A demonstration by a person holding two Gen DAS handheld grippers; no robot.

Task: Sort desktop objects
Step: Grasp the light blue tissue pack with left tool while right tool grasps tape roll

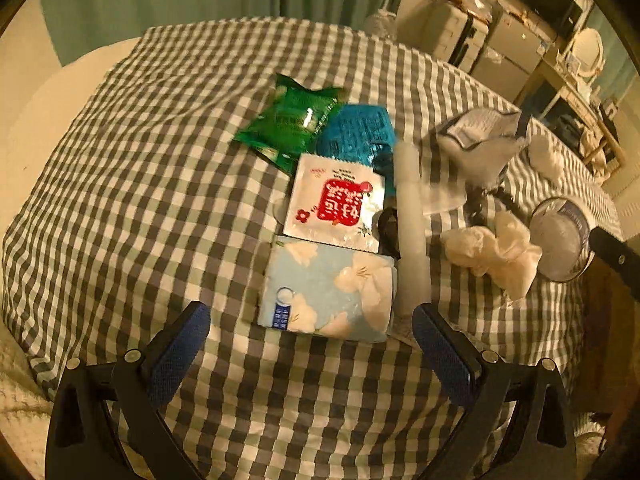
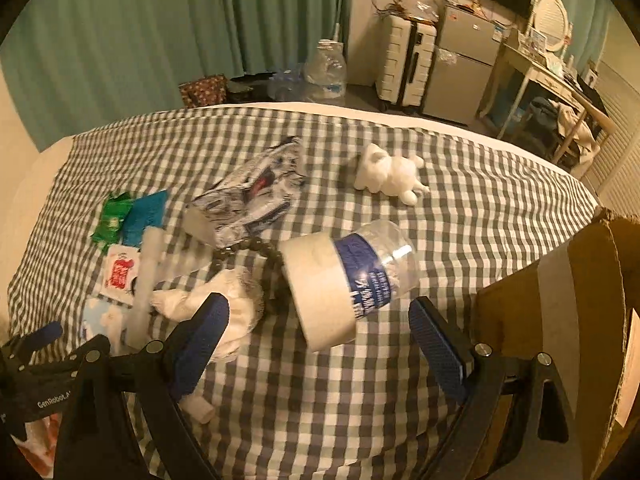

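My left gripper (image 1: 312, 344) is open and empty, just short of a light blue floral tissue pack (image 1: 328, 288). Beyond it lie a white sachet with a red label (image 1: 338, 200), a blue packet (image 1: 356, 132), a green packet (image 1: 292, 120) and a long white tube (image 1: 410, 232). My right gripper (image 2: 320, 336) is open and empty, just short of a clear bottle with a blue label and paper inside (image 2: 344, 276). Crumpled white tissue (image 2: 224, 300), dark beads (image 2: 260, 248), a silver bag (image 2: 248, 200) and a white plush toy (image 2: 392, 176) lie around it.
Everything lies on a checked cloth (image 1: 140, 160) over a bed. A cardboard box (image 2: 580, 300) stands at the right edge. A small white cylinder (image 2: 200, 408) lies near my right gripper's left finger. A suitcase (image 2: 404, 60), a fridge and a desk stand behind.
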